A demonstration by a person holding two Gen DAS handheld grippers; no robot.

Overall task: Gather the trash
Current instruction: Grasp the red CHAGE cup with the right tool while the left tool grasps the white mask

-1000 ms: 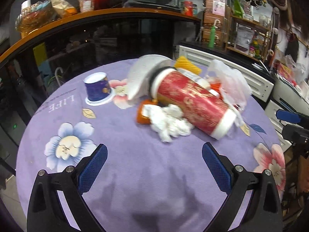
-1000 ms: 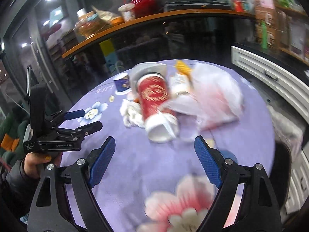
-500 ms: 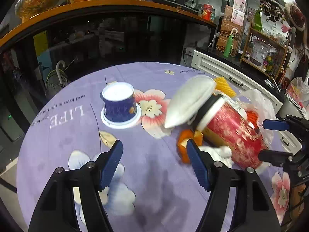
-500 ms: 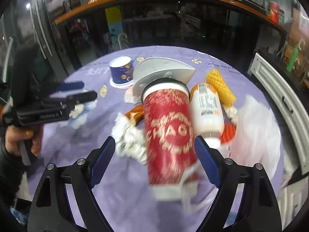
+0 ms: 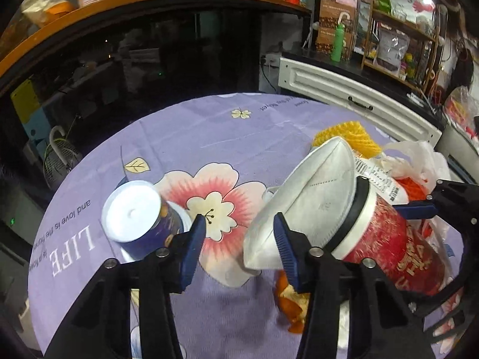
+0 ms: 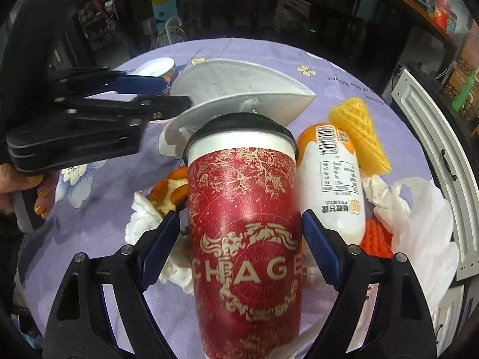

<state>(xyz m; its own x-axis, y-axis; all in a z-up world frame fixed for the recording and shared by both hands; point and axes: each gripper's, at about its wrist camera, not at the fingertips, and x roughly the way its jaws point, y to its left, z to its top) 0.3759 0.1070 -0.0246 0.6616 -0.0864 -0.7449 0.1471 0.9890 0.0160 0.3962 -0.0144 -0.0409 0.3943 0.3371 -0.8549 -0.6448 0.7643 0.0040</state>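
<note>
Between the right gripper's [image 6: 241,236] blue pads lies the tall red paper cup with gold "CHAGEE" lettering and a black lid [image 6: 245,227], on its side on the round purple flowered tablecloth [image 6: 98,218]. The jaws straddle its body; the pads look at or just off the cup's sides, and whether they are squeezing yet cannot be told. If the cup holds leftover drink, a hard squeeze could crush the paper wall and pop the lid. It is round and lying flat, so a glancing close could also roll it away.

Against the lidded end leans a white folded face mask [image 5: 311,191], and that is where the left gripper [image 5: 239,245] works. Its jaws stand apart, empty, one pad touching or overlapping the mask's lower edge, the other beside the small dark blue paper cup with a white base, tipped over [image 5: 137,218]. Lifting the red cup now may drag the mask off and out of the left gripper's bite, or the two tools could collide.

Just beside the red cup rest a white-and-orange plastic bottle with a barcode label [image 6: 332,185], crumpled white tissue [image 6: 143,218], orange peel [image 6: 167,191], a yellow foam fruit net [image 6: 359,131] and a thin white plastic bag [image 6: 419,224]. Any sweep could scatter these light pieces towards the table's edge.
</note>
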